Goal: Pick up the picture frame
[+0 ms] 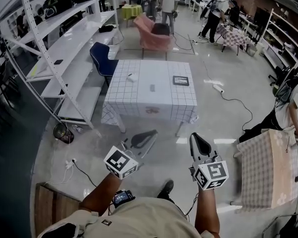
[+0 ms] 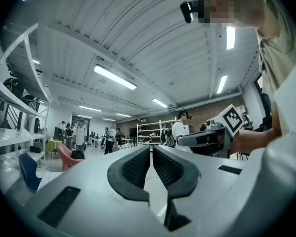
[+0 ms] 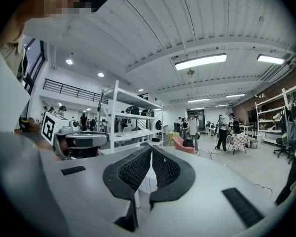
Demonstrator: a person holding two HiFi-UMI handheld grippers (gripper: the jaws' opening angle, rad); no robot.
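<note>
Your left grey two-jaw gripper [image 1: 148,137] and right grey two-jaw gripper [image 1: 197,142] both have jaws closed together on nothing, well short of the white grid-patterned cloth table [image 1: 139,103]. The small dark rectangular picture frame [image 1: 181,81] lies flat on its far right part. Arrive with jaws shut and you likely shove the frame instead of gripping its edge

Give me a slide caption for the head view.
Left gripper and right gripper, both shut, held short of the checked table bearing the picture frame.
</note>
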